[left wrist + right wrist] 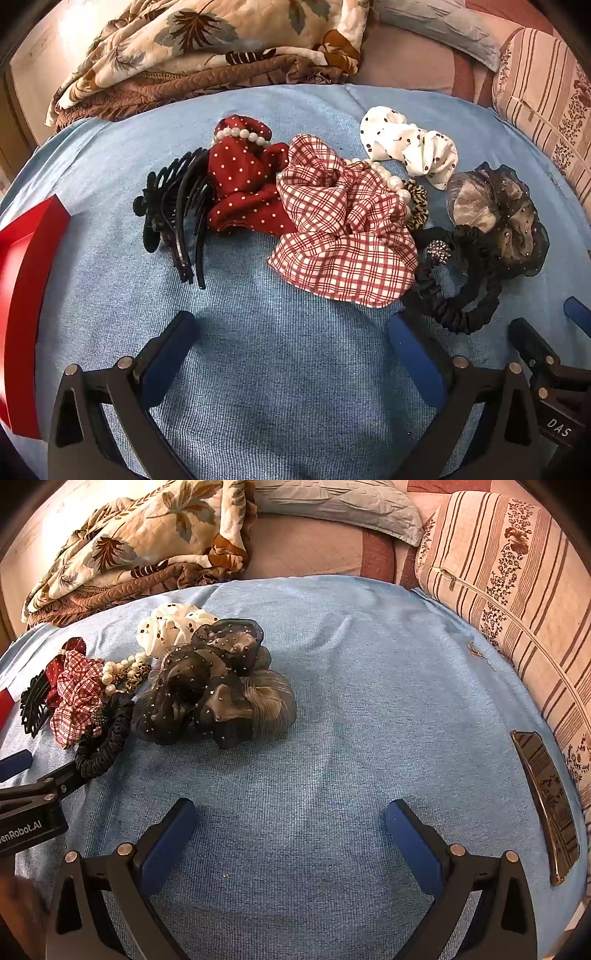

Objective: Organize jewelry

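Now both hand-held grippers (pixel 291 332) (pixel 291 819) hang wide above scrunchies (pixel 343 225).

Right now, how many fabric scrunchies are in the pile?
5: red dotted beside the black claw clip, red plaid in the middle, white dotted behind, sheer black rightmost, plain black nearest. More may be hidden underneath.

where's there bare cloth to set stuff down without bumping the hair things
Widest free patch: the blue cloth between the sheer black scrunchie and the phone by the striped pillow. Also free: cloth between the red box and the black claw clip. Crowded: the pile around the plaid scrunchie.
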A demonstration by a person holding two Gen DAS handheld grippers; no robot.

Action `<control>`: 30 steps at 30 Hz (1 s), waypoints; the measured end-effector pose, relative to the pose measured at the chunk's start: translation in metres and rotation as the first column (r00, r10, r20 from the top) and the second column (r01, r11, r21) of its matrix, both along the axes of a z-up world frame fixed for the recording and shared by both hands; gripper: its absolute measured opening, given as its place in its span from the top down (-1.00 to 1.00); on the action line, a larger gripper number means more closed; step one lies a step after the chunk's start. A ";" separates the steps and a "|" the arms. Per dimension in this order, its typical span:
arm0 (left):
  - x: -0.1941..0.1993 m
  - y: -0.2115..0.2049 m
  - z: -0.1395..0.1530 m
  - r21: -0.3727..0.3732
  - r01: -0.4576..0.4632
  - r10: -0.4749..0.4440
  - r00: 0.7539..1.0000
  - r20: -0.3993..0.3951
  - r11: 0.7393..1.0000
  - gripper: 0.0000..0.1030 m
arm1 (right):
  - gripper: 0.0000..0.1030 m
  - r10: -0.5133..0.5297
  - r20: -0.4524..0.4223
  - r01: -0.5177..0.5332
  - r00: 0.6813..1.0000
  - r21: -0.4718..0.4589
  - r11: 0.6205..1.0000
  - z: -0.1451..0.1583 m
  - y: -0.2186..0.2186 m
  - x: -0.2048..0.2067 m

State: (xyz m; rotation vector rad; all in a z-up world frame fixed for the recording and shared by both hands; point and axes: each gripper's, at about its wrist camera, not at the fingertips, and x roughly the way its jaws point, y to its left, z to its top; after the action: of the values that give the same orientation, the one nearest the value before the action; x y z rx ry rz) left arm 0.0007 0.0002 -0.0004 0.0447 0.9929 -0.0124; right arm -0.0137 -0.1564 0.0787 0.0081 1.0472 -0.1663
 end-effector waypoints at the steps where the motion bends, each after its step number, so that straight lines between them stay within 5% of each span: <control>1: 0.001 0.000 0.000 0.000 0.000 0.000 1.000 0.000 1.000 -1.00 | -1.00 0.000 -0.002 0.000 1.000 -0.003 1.000 0.000 0.000 0.000; 22: 0.000 0.000 0.000 -0.002 0.000 0.000 1.000 0.006 1.000 -1.00 | -1.00 0.000 -0.002 0.000 1.000 -0.005 1.000 0.000 -0.001 -0.001; 30: 0.005 0.001 0.003 -0.015 0.059 -0.060 0.997 -0.058 0.998 -1.00 | -1.00 -0.007 -0.005 0.007 1.000 0.005 1.000 0.000 -0.003 0.000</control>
State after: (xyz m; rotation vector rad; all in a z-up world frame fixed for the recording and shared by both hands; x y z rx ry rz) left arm 0.0053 0.0017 0.0028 0.0619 1.0498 -0.0751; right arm -0.0140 -0.1592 0.0789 0.0159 1.0529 -0.1699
